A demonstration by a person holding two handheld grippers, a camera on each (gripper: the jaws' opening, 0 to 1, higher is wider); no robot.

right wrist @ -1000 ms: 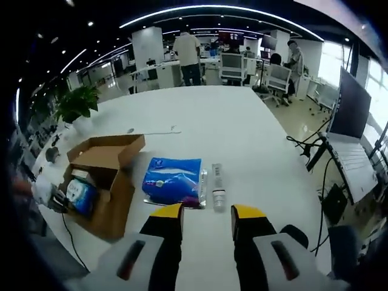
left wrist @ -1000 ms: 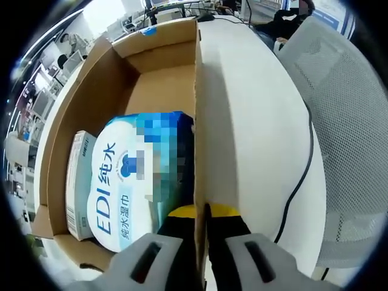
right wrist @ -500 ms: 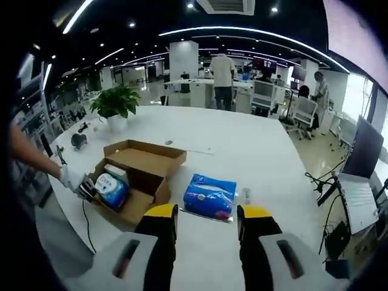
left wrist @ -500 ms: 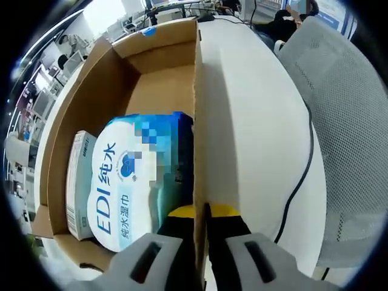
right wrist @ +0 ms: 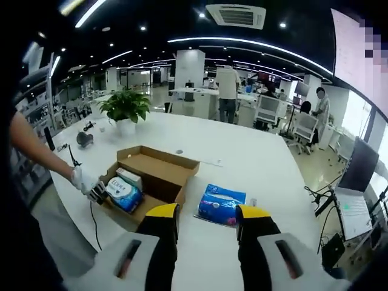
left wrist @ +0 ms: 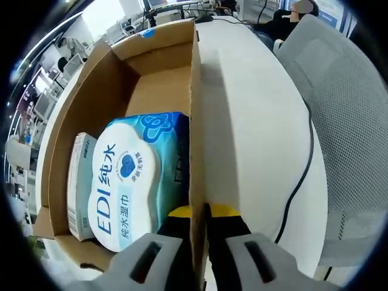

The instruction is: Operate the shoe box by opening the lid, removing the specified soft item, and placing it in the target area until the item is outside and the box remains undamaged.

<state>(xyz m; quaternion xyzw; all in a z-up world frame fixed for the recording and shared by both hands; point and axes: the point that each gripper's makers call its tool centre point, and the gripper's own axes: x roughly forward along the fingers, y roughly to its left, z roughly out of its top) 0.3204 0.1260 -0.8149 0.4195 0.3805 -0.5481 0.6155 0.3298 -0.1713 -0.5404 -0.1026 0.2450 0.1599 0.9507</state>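
The open cardboard shoe box (left wrist: 91, 97) holds a white and blue wet-wipes pack (left wrist: 124, 185) and a small pale carton (left wrist: 79, 182) beside it. My left gripper (left wrist: 200, 213) is shut on the box's right side wall, one yellow-tipped jaw inside and one outside. In the right gripper view the box (right wrist: 159, 167) stands on the white table, with the wipes pack (right wrist: 124, 195) in its near end. A gloved hand holds the left gripper (right wrist: 97, 193) at that end. A blue soft pack (right wrist: 222, 204) lies on the table right of the box. My right gripper (right wrist: 208, 213) hangs open above the table's near edge, holding nothing.
A black cable (left wrist: 303, 176) runs over the white table (left wrist: 248, 121) beside a grey mesh chair (left wrist: 345, 91). A potted plant (right wrist: 124, 106) stands beyond the box. A small white object (right wrist: 253, 202) lies by the blue pack. People stand at desks far behind.
The right gripper's camera has swung and pulled back, so the box and blue pack sit nearer the middle and look smaller. The left gripper keeps its hold on the wall.
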